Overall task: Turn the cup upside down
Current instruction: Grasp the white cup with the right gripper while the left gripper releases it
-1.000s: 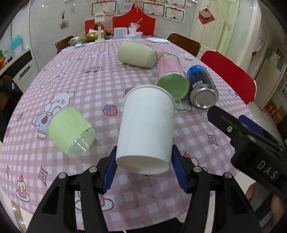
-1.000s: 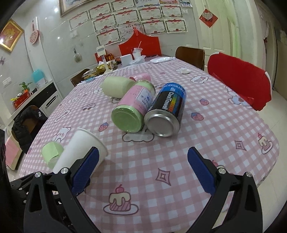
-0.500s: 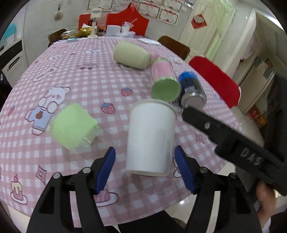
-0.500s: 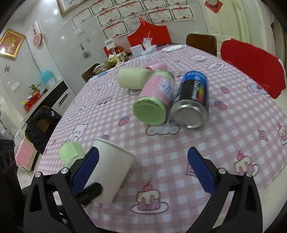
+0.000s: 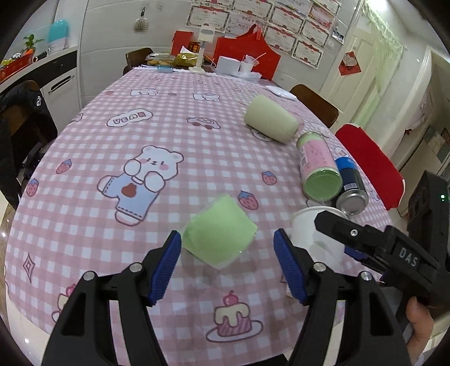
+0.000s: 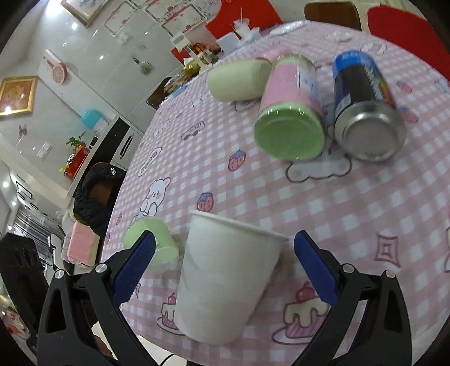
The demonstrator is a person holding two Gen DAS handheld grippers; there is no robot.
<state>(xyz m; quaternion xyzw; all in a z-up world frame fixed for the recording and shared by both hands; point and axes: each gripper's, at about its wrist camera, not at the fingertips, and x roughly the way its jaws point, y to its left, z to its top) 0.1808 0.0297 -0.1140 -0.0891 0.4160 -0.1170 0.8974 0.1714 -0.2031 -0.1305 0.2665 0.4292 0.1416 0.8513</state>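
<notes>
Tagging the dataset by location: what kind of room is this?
Probably a home dining room: a big table with a pink checked tablecloth, dining chairs round it, framed certificates on the wall, a kitchen-style cabinet.

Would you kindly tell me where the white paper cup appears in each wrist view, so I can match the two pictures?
Left wrist: white paper cup at lower right, partly hidden behind the right claw.
Right wrist: cup at bottom centre, between the open blue pads.
Shared landmark: the pink bottle with green cap, lying beside the can.

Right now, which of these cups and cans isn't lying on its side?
The white paper cup between the right gripper's open fingers; everything else lies on its side.
</notes>
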